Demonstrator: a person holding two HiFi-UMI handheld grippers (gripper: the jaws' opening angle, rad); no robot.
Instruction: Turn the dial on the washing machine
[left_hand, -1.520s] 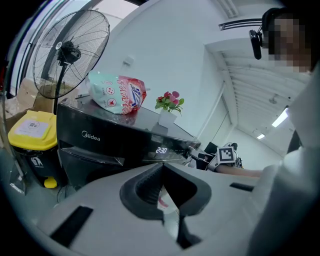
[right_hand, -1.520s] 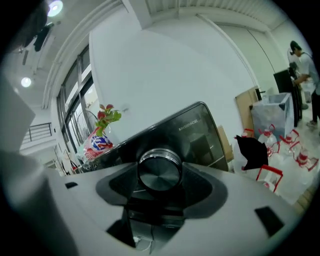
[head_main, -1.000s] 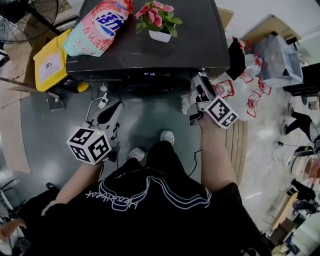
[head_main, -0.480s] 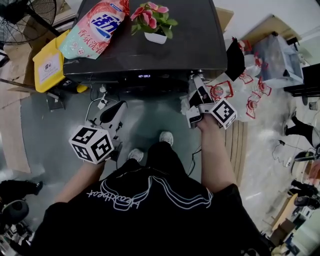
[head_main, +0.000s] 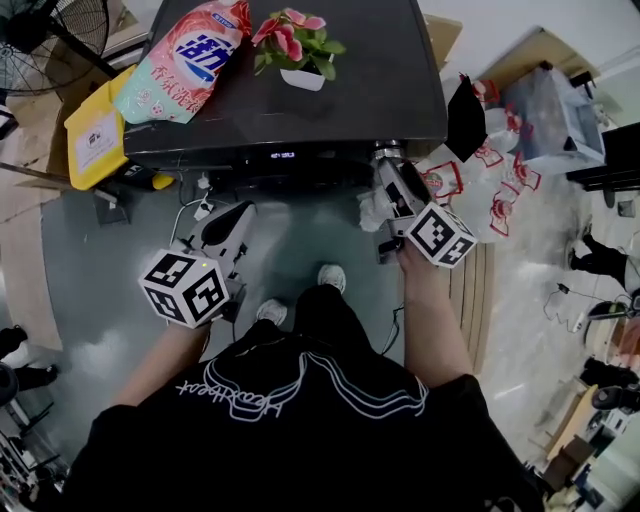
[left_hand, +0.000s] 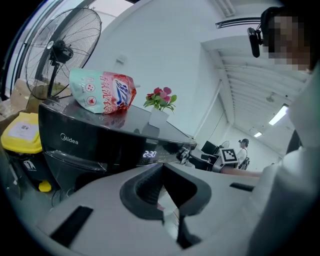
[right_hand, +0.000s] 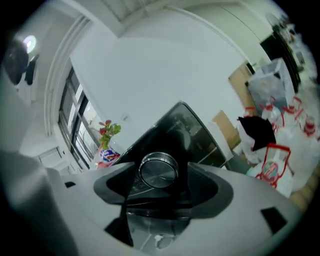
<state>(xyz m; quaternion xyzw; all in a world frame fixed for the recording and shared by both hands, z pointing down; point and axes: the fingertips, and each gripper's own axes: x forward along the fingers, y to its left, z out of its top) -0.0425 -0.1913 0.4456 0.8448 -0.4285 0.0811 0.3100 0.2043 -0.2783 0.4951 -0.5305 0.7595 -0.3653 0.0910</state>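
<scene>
Holding the right tongs (head_main: 388, 172) level around the dial (right_hand: 158, 170), at the right end of the washing machine (head_main: 380, 80) front panel. Their jaws have just been opening and the dial sits between them unclamped, so I judge the grip released. The left tongs (left_hand: 162, 170) are closed and empty, parked low left, out of the way.

The washing machine (left_hand: 75, 150) carries the brand "Midea" in pale letters on its dark front, near the left edge. Its lit display (left_hand: 149, 154) reads "2:30". The person's black shirt (head_main: 300, 420) bears "Heartbeat" in white script. The detergent bag (head_main: 185, 55) shows large blue Chinese characters, too blurred to read.
</scene>
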